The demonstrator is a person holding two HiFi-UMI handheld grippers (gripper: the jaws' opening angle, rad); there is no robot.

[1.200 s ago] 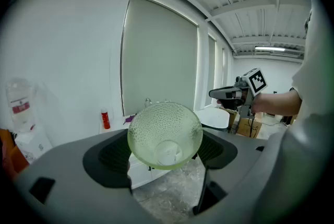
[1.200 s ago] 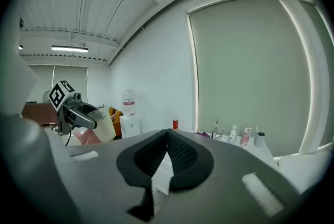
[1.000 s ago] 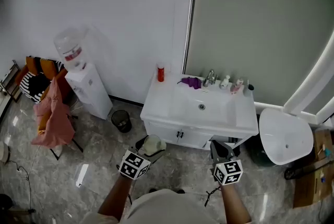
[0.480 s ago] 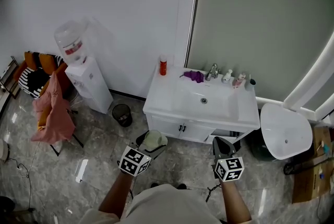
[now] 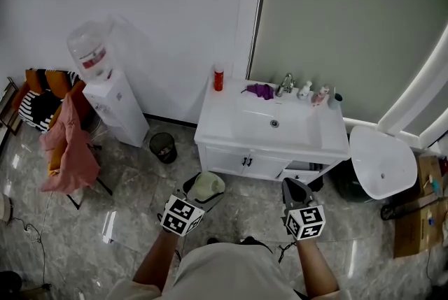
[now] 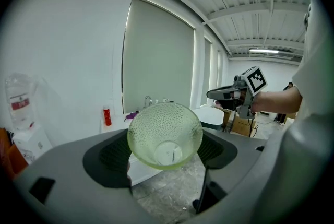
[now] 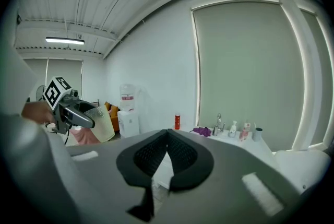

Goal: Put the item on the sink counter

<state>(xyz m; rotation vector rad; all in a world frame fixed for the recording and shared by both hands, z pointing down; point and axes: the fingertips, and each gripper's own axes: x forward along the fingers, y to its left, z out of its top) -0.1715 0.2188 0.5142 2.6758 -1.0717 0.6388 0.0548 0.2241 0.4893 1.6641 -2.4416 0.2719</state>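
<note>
A pale green dimpled cup [image 6: 165, 134] sits between the jaws of my left gripper [image 6: 166, 151], which is shut on it; the head view shows the cup [image 5: 208, 187] held low, in front of the white sink cabinet. The cup [image 7: 102, 122] also shows at the left of the right gripper view. My right gripper [image 7: 167, 151] is shut with nothing in it, and in the head view the right gripper [image 5: 295, 192] hangs below the cabinet's right end. The white sink counter [image 5: 221, 119] stands against the wall, with bare room at its left.
On the counter stand a red bottle [image 5: 218, 79], a purple cloth [image 5: 260, 90], a tap [image 5: 284, 84] and small bottles [image 5: 313, 94]. A water dispenser [image 5: 105, 92], a small bin [image 5: 162, 147], a chair with pink cloth [image 5: 64, 147] stand left; a white toilet [image 5: 379, 167] right.
The view has crept a little closer to the sink cabinet. Both grippers keep their places and the cup stays in the left jaws.
</note>
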